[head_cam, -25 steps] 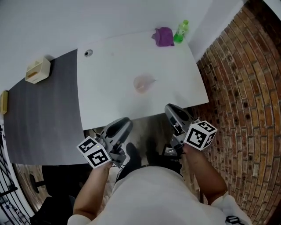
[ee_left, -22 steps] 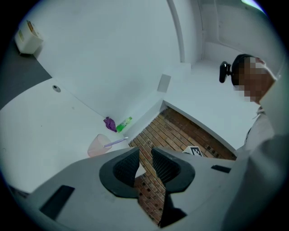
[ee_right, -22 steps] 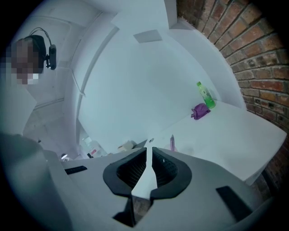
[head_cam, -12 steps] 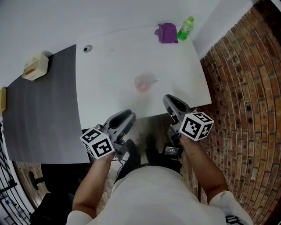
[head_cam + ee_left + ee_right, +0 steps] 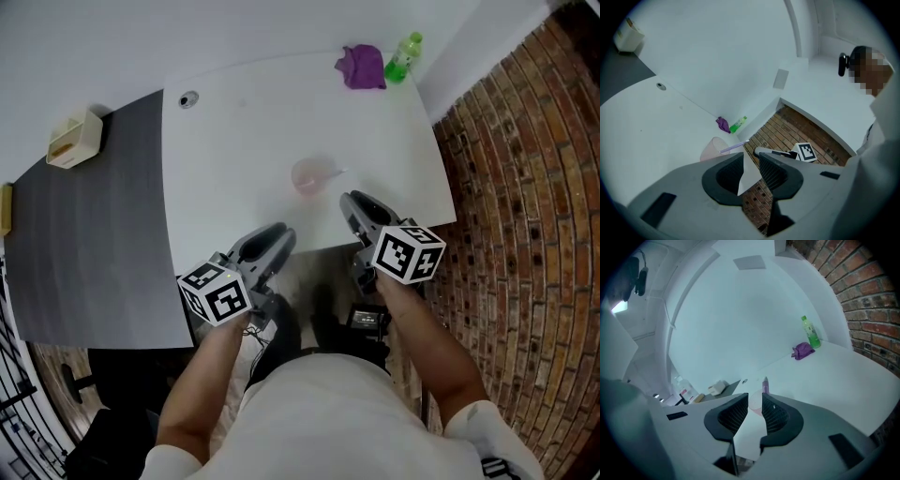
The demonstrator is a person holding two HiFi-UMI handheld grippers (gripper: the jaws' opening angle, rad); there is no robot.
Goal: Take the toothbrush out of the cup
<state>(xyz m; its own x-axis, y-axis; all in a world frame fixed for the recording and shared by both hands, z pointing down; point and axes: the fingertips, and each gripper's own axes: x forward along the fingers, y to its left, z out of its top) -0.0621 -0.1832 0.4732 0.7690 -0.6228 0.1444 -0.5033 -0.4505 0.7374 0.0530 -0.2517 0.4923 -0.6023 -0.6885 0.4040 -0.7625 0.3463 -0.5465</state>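
Observation:
A translucent pink cup (image 5: 307, 175) stands in the middle of the white table (image 5: 234, 141), with a purple toothbrush (image 5: 335, 172) leaning out of it to the right. My right gripper (image 5: 349, 200) hangs over the table's near edge just short of the cup. Its jaws are opening with nothing between them. In the right gripper view the cup (image 5: 755, 402) and the toothbrush (image 5: 765, 384) show beyond the right gripper (image 5: 754, 393). My left gripper (image 5: 279, 232) is at the near edge, left of the cup, slightly open and empty. The left gripper view has the left gripper (image 5: 751, 153), the cup (image 5: 713, 148) and the toothbrush (image 5: 733, 147).
A purple cloth (image 5: 361, 67) and a green bottle (image 5: 403, 58) sit at the table's far right corner. A dark grey table (image 5: 84, 244) on the left carries a beige box (image 5: 70, 141). Brick floor (image 5: 525, 234) lies to the right.
Both grippers have moved forward toward the table and the cup. The right one now reaches over the near edge.

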